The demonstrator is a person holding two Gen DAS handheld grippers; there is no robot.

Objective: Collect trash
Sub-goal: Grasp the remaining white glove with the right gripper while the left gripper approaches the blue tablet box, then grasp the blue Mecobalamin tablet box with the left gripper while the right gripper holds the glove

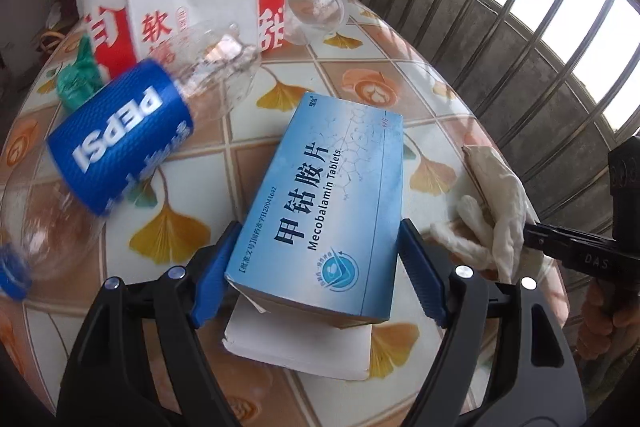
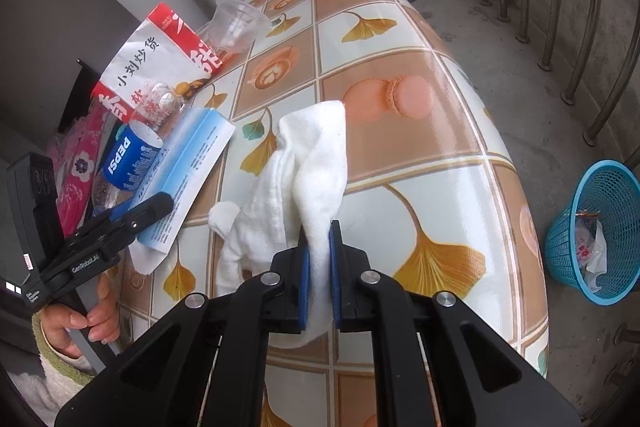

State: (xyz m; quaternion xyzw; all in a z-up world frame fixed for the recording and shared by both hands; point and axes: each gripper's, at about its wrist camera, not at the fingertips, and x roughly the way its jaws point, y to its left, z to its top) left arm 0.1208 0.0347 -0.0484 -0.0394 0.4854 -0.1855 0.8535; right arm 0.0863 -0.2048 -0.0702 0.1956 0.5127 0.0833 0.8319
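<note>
Left gripper [image 1: 316, 263] wide, blue pads straddling near end of Mecobalamin tablet box [image 1: 320, 211]; left pad at box edge, grip not yet firm. Box lies mid-table on tiled-print tablecloth [image 2: 400, 67], loose flap under near end. Box likely light, thin card, crushable: take across long sides, gentle squeeze. Right gripper [image 2: 319, 275] clamped narrow on white cloth [image 2: 304, 163], limp, draping toward near table edge. Pepsi bottle [image 1: 120, 135] by left edge, empty, prone to roll. Blue mesh bin [image 2: 596, 231] on floor beyond right edge.
</note>
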